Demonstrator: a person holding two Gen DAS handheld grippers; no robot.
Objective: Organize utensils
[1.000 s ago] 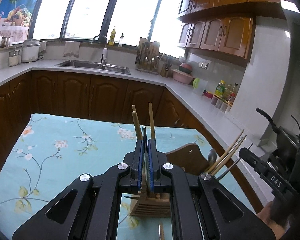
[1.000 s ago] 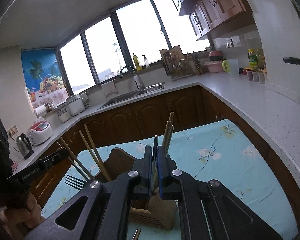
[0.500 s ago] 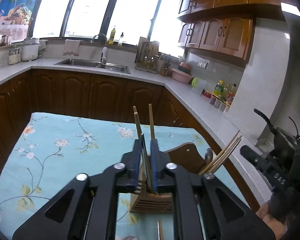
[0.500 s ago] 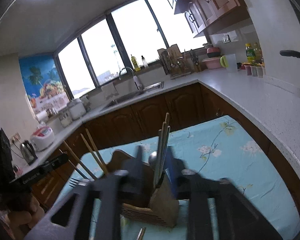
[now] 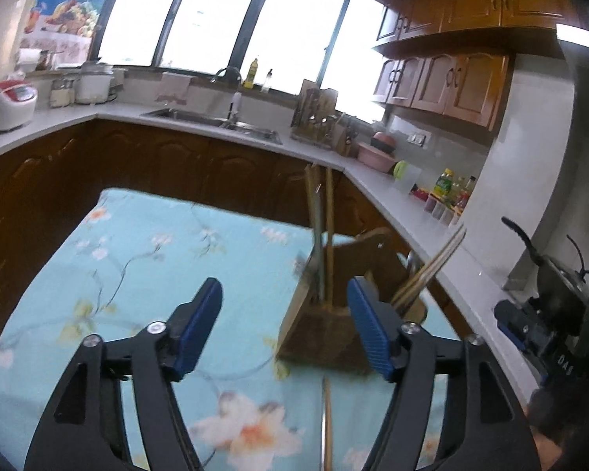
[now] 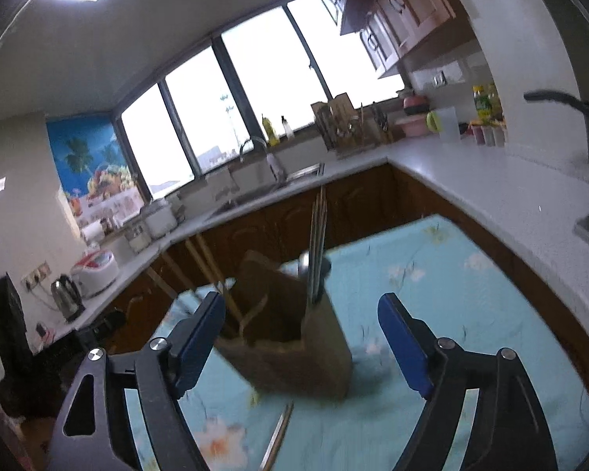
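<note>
A wooden utensil holder (image 5: pixel 326 329) stands on the blue floral tablecloth (image 5: pixel 145 259); it also shows in the right wrist view (image 6: pixel 290 349). Chopsticks (image 5: pixel 320 235) stand upright in its near compartment, and more chopsticks (image 5: pixel 432 267) lean out to the right beside a spoon. One loose chopstick (image 5: pixel 326 420) lies on the cloth in front of the holder, seen too in the right wrist view (image 6: pixel 278 435). My left gripper (image 5: pixel 284 325) is open and empty, just in front of the holder. My right gripper (image 6: pixel 300 337) is open and empty, around the holder's front.
The table is ringed by dark wooden cabinets and a pale countertop (image 5: pixel 396 196) with a sink (image 5: pixel 212 121), a knife rack (image 5: pixel 318 117), bottles and jars (image 5: pixel 447 196). A rice cooker (image 6: pixel 94 272) and kettle (image 6: pixel 66 296) stand on the left counter.
Both grippers were shut on utensils standing in the holder; both have opened, let go and drawn back. The utensils stay in the holder.
</note>
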